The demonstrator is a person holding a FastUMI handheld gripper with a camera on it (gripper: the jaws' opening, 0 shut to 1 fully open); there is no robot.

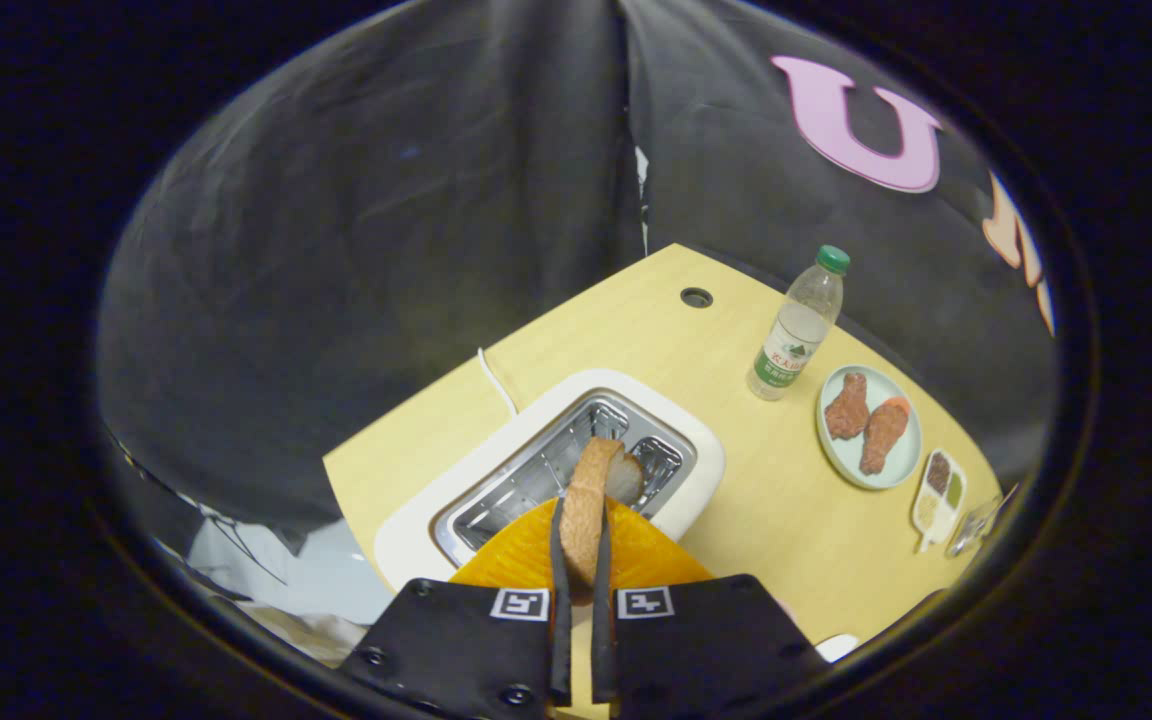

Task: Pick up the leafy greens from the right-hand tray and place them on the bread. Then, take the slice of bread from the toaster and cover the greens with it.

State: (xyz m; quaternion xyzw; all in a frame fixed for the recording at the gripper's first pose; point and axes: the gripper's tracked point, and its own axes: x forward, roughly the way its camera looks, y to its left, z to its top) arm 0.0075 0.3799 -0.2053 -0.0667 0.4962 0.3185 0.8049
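Black cloth wall (386,250) is hanging in folds behind the desk, two panels meeting at a seam; light wooden tabletop (796,500) is showing a round cable hole (696,297) near its far corner; pale floor (316,580) is showing below the table's near left edge; lighting is looking dim.

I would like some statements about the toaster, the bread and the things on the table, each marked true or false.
1. The gripper is shut on the bread slice. True.
2. The bread slice lies flat on the plate. False: it stands on edge above the toaster.
3. The water bottle stands upright. True.
4. The plate holds leafy greens. False: it holds two brown drumstick-like pieces.
5. The bottle cap is red. False: it is green.
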